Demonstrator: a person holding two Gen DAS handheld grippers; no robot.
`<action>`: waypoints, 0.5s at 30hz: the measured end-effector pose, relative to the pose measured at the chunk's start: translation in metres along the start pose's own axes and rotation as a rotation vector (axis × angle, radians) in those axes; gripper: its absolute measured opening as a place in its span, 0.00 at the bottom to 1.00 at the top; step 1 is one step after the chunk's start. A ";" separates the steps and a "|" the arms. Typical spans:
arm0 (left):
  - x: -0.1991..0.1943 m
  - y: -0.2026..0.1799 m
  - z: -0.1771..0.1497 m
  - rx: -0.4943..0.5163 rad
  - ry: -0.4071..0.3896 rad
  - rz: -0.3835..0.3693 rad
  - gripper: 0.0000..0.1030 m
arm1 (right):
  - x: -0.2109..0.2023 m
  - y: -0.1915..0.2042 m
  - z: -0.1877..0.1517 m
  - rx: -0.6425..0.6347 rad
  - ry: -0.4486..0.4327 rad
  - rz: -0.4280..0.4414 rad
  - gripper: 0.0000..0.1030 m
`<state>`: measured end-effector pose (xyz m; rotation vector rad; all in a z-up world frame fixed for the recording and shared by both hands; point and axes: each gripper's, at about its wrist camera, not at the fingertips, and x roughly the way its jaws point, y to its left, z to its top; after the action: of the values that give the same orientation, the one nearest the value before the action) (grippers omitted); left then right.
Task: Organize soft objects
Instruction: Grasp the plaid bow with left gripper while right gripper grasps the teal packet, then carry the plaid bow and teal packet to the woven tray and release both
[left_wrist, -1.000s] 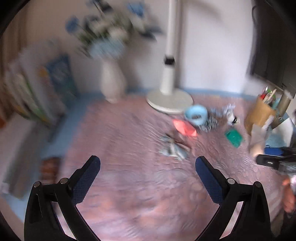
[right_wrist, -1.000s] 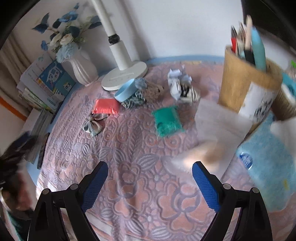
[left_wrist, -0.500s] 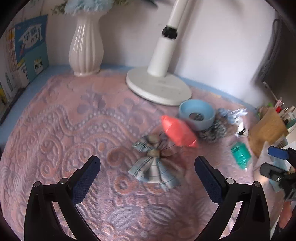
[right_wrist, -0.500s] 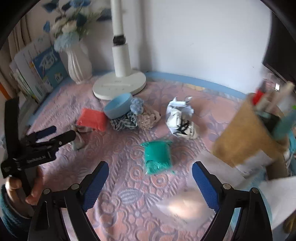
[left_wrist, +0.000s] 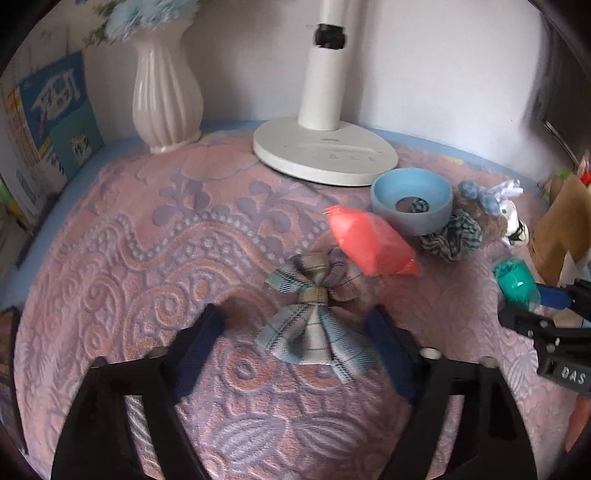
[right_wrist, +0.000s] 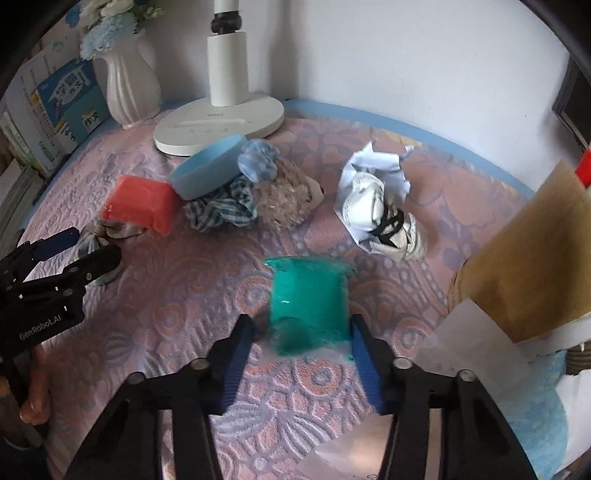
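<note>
Jaws of the left gripper have just been closing around a plaid bow on the pink cloth, left pad clear. Right gripper has likewise been closing on a teal packet; contact uncertain.

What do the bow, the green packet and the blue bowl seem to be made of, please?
Bow: woven plaid fabric, matte, with soft folds.
Green packet: probably something soft in clear plastic wrap; glossy glints, crinkled edges.
Blue bowl: likely plastic or silicone; smooth and matte.
</note>
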<state>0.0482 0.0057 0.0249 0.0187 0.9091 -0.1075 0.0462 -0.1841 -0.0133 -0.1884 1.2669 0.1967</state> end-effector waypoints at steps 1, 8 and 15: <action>-0.002 -0.001 -0.001 0.006 -0.008 0.004 0.60 | -0.001 0.000 -0.001 0.004 -0.008 -0.004 0.41; -0.010 0.004 -0.004 -0.011 -0.049 -0.052 0.24 | -0.018 -0.005 -0.007 0.047 -0.056 0.034 0.37; -0.027 0.005 -0.008 -0.012 -0.129 -0.084 0.19 | -0.038 -0.002 -0.024 0.062 -0.059 0.096 0.37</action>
<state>0.0257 0.0132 0.0409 -0.0371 0.7818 -0.1790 0.0139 -0.1931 0.0159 -0.0676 1.2228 0.2434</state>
